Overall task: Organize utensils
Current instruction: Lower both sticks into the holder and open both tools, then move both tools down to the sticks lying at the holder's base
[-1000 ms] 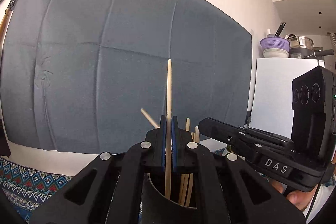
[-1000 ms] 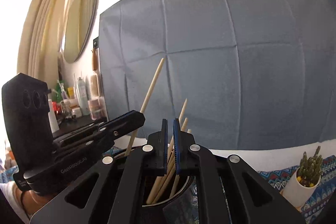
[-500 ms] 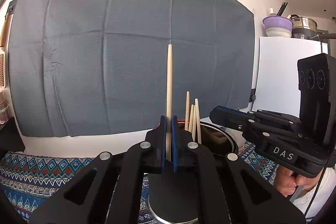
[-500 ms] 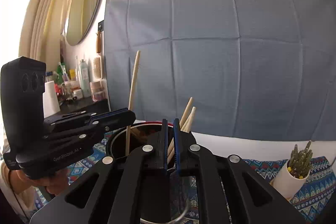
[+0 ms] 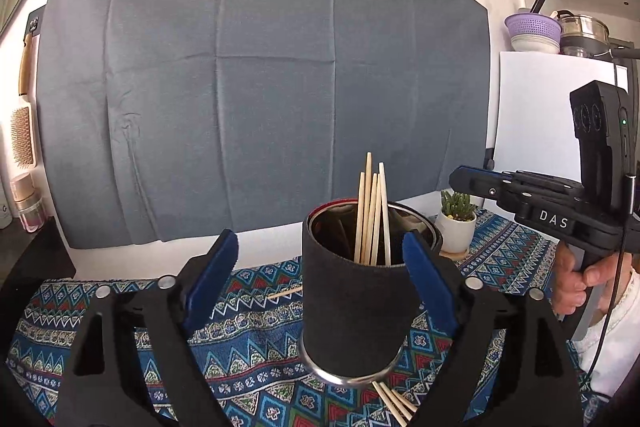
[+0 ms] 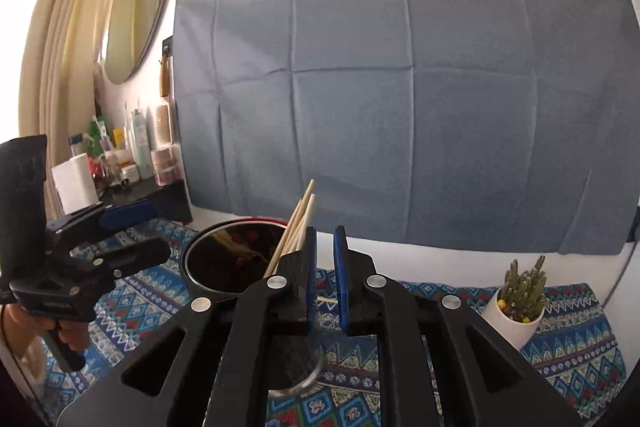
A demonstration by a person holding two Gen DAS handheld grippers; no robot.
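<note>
Jaws of the left gripper (image 5: 320,259) have just been opening and now stand wide, the black holder (image 5: 354,301) partly between them, untouched. Wooden sticks (image 5: 372,215) stand in that holder on the patterned surface (image 5: 248,339); more sticks (image 5: 394,401) lie at its base. Jaws of the right gripper (image 6: 324,267) have just parted slightly, gripping nothing.

Left tongs (image 5: 320,259) just opened wide, flanking the chopstick-filled cup (image 5: 354,307).
</note>
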